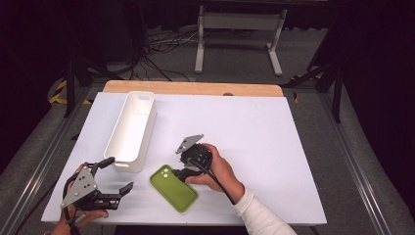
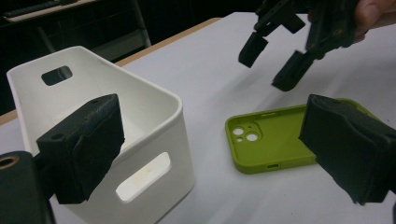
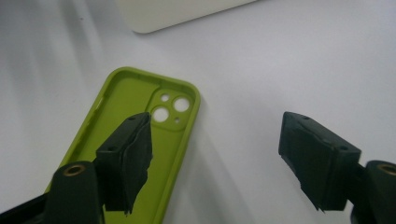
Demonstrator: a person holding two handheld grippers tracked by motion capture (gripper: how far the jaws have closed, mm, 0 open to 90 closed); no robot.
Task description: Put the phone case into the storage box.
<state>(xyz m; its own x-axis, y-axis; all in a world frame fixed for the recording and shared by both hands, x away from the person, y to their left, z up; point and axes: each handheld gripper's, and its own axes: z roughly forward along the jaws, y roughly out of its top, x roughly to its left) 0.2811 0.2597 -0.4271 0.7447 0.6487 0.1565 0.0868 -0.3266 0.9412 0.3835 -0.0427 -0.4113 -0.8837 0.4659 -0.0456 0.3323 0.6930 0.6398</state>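
A lime-green phone case [image 1: 173,188] [image 2: 273,140] [image 3: 135,107] lies hollow side up on the white table top [image 1: 244,127], camera holes toward the far end. My right gripper [image 1: 185,167] [image 3: 215,158] hovers just above the case's upper right corner, open, with nothing between its pads. It also hangs over the case in the left gripper view [image 2: 268,65]. My left gripper [image 1: 119,174] [image 2: 210,154] is open at the front left. It points at the gap between the case and a white bin [image 1: 132,129] [image 2: 154,126] and holds nothing.
The long white bin with handle cut-outs stands empty left of centre, its near end close to the left gripper. A wooden strip [image 1: 193,88] edges the table's far side. Beyond it the floor holds cables and a white stand [image 1: 240,29].
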